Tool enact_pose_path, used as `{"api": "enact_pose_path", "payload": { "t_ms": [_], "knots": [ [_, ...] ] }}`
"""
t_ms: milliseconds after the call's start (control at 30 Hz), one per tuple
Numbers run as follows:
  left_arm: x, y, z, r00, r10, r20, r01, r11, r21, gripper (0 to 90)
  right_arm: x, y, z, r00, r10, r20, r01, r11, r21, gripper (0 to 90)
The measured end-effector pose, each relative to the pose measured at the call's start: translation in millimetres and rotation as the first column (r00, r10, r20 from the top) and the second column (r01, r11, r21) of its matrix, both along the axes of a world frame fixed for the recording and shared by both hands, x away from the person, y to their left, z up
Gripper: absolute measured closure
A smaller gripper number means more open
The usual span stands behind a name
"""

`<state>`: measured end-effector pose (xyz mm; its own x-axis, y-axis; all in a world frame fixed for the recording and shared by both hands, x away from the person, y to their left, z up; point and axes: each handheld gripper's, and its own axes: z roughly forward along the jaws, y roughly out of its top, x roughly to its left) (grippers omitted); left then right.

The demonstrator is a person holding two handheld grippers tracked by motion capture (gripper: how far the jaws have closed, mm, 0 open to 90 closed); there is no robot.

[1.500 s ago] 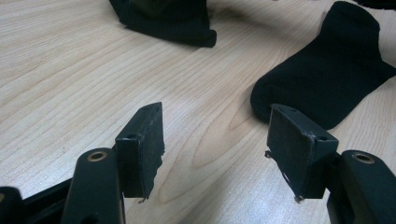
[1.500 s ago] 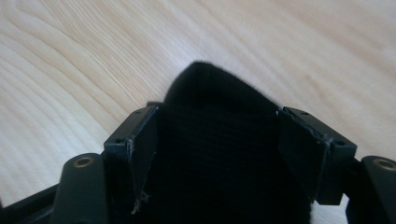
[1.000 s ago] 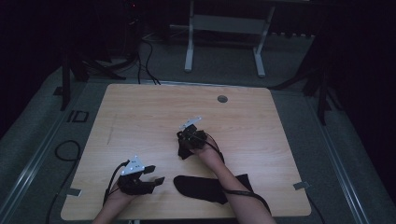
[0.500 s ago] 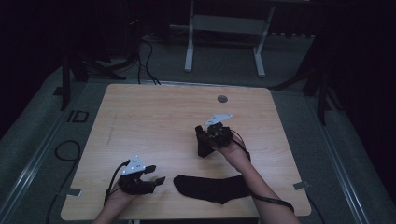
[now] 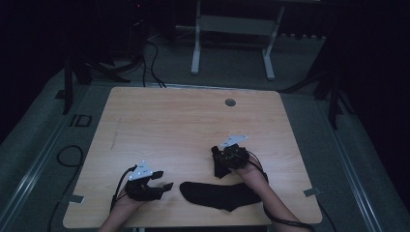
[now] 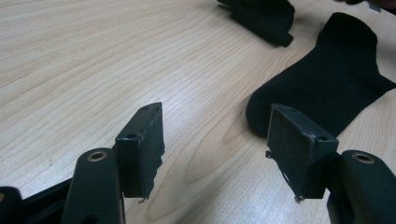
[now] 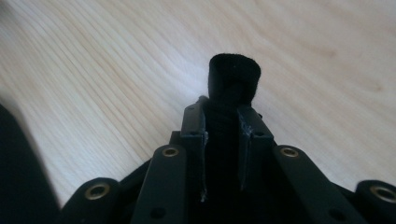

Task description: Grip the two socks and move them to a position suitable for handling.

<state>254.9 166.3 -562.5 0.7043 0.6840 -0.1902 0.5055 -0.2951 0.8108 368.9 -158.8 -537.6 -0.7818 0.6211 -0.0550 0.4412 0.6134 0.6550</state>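
A black sock [image 5: 217,195] lies flat near the table's front edge, its toe towards my left gripper [image 5: 163,180]. That gripper rests at the front left, open and empty; in the left gripper view the flat sock [image 6: 327,93] lies just beyond the left gripper [image 6: 215,140]. My right gripper [image 5: 220,162] hovers above the flat sock's far side, shut on a second black sock [image 5: 218,170] that hangs bunched from it. In the right gripper view this held sock [image 7: 233,74] pokes out past the right gripper [image 7: 223,121]. Its jaws have just been opening slightly, with the sock still pressed between the pads.
The wooden table [image 5: 183,121] has a round grommet hole [image 5: 230,102] near its far edge. Tape marks sit at the front corners [image 5: 312,192]. A white desk frame [image 5: 196,43] stands behind the table, and cables [image 5: 67,154] lie on the floor at the left.
My right gripper has carried its bunched sock from the table's middle to the right, leaving the flat sock uncovered. The left gripper has stayed put.
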Motion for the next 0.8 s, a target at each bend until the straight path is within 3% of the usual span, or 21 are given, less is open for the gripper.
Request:
{"api": "enact_pose_path", "payload": {
  "t_ms": [100, 200, 267, 433, 533, 800],
  "knots": [
    [1.2, -1.5, -0.6, 1.0, -0.001, -0.005, 0.001, 1.0, 0.002, 36.6, 1.4, 0.5, -12.3, 0.9997, -0.001, -0.024, 0.0, 0.9997, -0.023, 71.4],
    [4.8, -3.9, 0.4, 0.9999, -0.008, -0.007, 0.008, 1.0, 0.0, 36.6, 2.7, -1.0, -10.5, 0.9988, 0.002, -0.049, -0.002, 1.0, 0.006, 56.3],
    [9.2, -5.3, 2.6, 1.0, -0.008, 0.0, 0.008, 0.9999, 0.007, 36.5, 2.3, -3.3, -2.5, 0.9998, -0.003, -0.022, 0.003, 1.0, 0.002, 51.3],
    [25.2, -10.3, 9.6, 0.9999, -0.011, 0.005, 0.01, 0.9998, 0.014, 36.5, 0.3, -23.5, 31.2, 0.9985, -0.047, 0.028, 0.045, 0.9971, 0.062, 44.0],
    [37.9, -19.1, 14.4, 0.9998, -0.019, 0.0, 0.019, 0.9998, -0.004, 36.5, -1.4, -37.7, 39.8, 0.9971, -0.075, 0.011, 0.074, 0.9937, 0.084, 44.0],
    [76.0, -62.0, 24.4, 0.9975, -0.07, 0.002, 0.07, 0.9971, 0.03, 36.5, -7.1, -48.5, 11.3, 0.9931, -0.096, -0.068, 0.099, 0.9941, 0.045, 48.4]
  ]
}}
